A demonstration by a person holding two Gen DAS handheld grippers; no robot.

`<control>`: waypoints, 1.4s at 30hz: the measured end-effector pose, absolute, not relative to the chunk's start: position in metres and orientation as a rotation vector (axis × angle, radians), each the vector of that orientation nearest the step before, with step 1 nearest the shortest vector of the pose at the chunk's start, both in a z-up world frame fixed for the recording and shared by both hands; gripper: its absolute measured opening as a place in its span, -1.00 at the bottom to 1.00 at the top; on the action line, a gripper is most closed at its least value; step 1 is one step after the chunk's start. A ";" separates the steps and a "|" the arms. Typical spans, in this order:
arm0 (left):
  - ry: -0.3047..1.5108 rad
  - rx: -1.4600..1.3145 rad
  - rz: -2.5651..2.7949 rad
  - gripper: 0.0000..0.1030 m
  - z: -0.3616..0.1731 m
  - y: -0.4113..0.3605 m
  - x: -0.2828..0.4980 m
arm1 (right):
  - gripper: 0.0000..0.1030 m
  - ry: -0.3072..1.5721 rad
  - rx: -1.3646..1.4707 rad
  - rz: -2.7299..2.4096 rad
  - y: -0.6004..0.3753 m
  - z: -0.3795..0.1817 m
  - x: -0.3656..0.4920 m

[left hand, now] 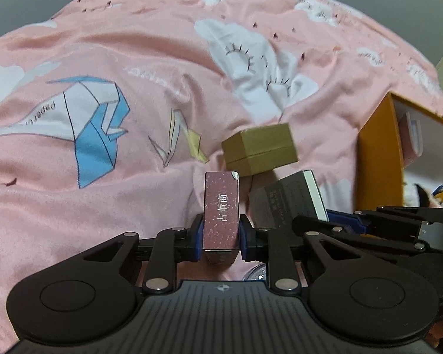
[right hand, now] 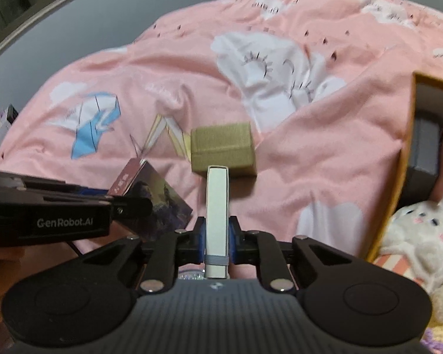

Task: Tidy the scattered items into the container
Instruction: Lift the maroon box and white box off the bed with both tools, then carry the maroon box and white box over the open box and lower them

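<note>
My left gripper (left hand: 221,237) is shut on a maroon speckled box (left hand: 221,215) with white characters, held above the pink bedspread; the box also shows in the right wrist view (right hand: 150,194). My right gripper (right hand: 217,233) is shut on a thin grey box with a white edge (right hand: 217,206), which also shows in the left wrist view (left hand: 289,203). A tan cardboard box (left hand: 260,149) lies on the bed just beyond both grippers, also in the right wrist view (right hand: 223,149). The orange container (left hand: 379,153) stands at the right, holding several items, also in the right wrist view (right hand: 410,135).
The pink quilt (left hand: 133,44) with cloud and paper-crane prints covers the bed. A white plush rabbit (right hand: 416,236) sits by the container at the lower right. The left gripper's body (right hand: 44,209) reaches in from the left of the right wrist view.
</note>
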State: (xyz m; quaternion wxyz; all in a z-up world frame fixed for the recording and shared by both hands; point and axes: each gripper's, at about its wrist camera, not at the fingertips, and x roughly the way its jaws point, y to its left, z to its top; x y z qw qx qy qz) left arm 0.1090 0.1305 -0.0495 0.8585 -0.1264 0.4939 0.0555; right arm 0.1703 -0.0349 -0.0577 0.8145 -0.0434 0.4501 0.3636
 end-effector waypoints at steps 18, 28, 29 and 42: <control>0.809 -0.268 -0.128 -0.49 0.041 0.075 0.108 | -0.68 0.744 0.180 0.674 -0.134 0.040 0.147; 0.755 -0.230 -0.334 -0.49 0.064 0.000 0.151 | -0.68 0.587 0.237 0.439 -0.216 0.073 0.149; 0.757 -0.233 -0.354 -0.49 0.062 -0.006 0.157 | -0.68 0.587 0.239 0.418 -0.222 0.072 0.152; 0.886 -0.160 -0.391 -0.49 0.005 -0.073 0.235 | -0.68 0.700 0.263 0.242 -0.251 0.020 0.213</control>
